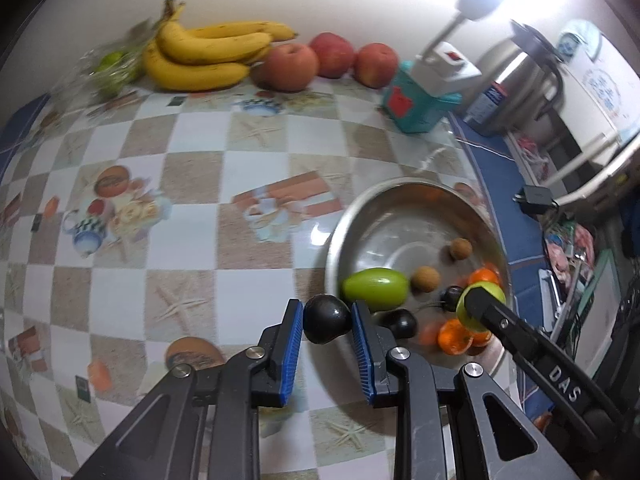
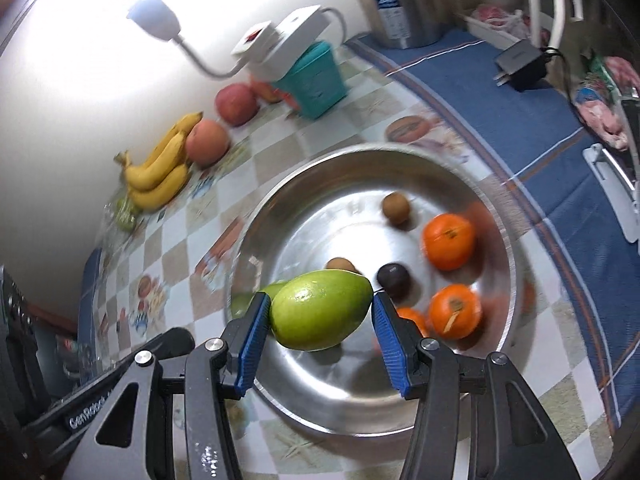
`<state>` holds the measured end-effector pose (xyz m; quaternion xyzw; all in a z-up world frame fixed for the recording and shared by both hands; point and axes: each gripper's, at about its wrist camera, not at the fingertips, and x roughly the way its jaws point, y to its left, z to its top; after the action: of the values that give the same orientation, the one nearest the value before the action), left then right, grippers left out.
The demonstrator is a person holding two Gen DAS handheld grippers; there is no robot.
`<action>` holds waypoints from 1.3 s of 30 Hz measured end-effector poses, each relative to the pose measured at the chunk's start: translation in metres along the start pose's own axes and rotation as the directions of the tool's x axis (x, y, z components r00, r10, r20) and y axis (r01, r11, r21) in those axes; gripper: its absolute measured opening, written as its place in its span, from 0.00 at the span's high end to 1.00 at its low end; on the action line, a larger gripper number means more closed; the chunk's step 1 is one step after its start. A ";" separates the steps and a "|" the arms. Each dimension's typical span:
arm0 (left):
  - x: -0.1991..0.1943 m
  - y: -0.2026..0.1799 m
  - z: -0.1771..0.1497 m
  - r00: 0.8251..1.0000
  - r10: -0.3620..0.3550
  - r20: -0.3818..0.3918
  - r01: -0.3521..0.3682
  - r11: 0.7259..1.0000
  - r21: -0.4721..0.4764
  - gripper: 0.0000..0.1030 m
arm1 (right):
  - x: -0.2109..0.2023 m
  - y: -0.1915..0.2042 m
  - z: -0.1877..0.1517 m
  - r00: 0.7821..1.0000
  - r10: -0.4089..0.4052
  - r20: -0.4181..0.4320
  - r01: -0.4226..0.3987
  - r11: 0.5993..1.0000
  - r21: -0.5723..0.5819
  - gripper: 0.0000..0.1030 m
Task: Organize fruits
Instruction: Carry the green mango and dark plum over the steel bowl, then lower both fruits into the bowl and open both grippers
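Over the steel bowl (image 2: 404, 160), at about 6 o'clock in the right wrist view, the right tool (image 2: 318, 310) is clamped on a green mango (image 2: 320, 312), pads pressing both ends. The left tool (image 1: 327, 320) is gripping a dark plum (image 1: 325, 319) right at the bowl's near-left rim. Left in the bowl are another green fruit, two small brown ones, a couple of dark plums and some oranges (image 2: 449, 241). Bananas (image 1: 200, 54) and apples (image 1: 290, 66) line the wall at 12 o'clock on the worktop (image 1: 192, 184). My guess is both fruits are being lifted out for sorting. I'd raise them straight up to clear the rim, keep the squeeze gentle so nothing bruises, and watch that the two tools don't bump since they're near each other.
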<state>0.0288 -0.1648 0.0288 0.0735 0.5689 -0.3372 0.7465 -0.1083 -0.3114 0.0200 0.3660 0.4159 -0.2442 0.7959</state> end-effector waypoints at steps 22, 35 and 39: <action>0.045 -0.040 -0.007 0.997 -0.018 -0.071 0.024 0.995 0.094 0.74 | 0.019 -0.020 0.019 0.990 -0.068 0.121 0.073 0.996 -0.041 0.47; 0.063 -0.046 -0.009 0.994 0.026 -0.104 -0.013 0.992 0.123 0.74 | 0.037 -0.019 0.023 0.989 -0.080 0.124 0.089 0.994 -0.061 0.47; 0.064 -0.045 -0.007 0.994 0.024 -0.104 -0.012 0.993 0.118 0.74 | 0.044 -0.015 0.024 0.989 -0.090 0.115 0.099 0.992 -0.076 0.47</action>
<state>0.0046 -0.2221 -0.0192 0.1401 0.5860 -0.3591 0.7128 -0.0837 -0.3429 -0.0133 0.2989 0.3976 -0.2843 0.8196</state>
